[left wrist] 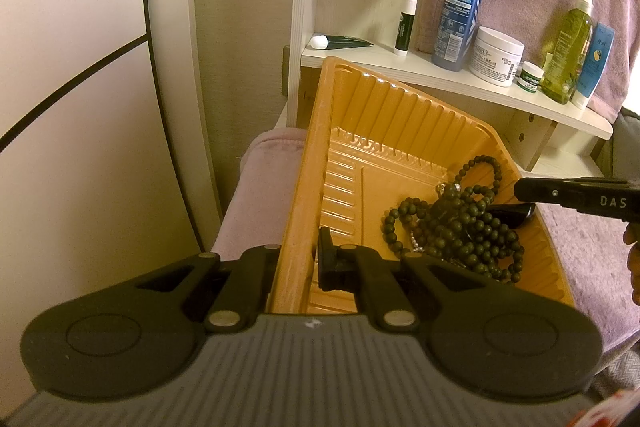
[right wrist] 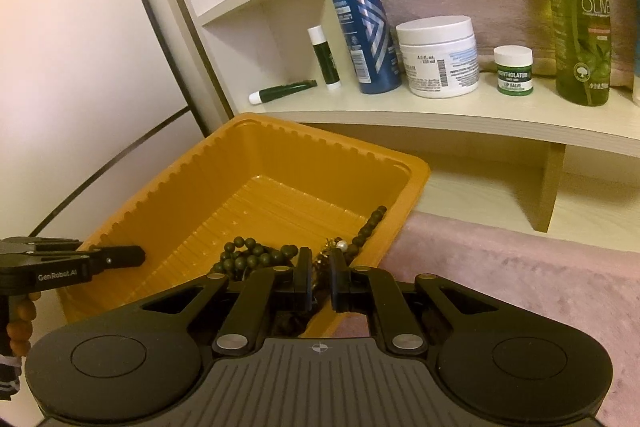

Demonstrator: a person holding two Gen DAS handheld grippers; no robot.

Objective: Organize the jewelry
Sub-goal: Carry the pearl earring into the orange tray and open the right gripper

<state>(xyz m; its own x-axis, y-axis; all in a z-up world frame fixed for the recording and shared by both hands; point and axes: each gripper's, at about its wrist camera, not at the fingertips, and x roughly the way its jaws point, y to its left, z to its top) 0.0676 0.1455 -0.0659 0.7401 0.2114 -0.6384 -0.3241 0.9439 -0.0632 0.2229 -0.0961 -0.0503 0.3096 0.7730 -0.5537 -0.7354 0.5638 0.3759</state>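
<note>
Our left gripper (left wrist: 296, 263) clamps the tray (left wrist: 298, 187) wall. Our right gripper (right wrist: 320, 281), nearly closed, pinches the beads (left wrist: 460, 223). Tangled strands could snag and drag everything out.

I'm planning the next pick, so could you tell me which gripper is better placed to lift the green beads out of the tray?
The right gripper: its fingers already sit over the green beads. The left gripper is clamped on the orange tray wall, steadying it.

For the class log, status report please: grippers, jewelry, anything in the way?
Left gripper clamped on orange tray wall. Right gripper nearly shut over dark bead necklace in tray. Nothing blocking.
</note>
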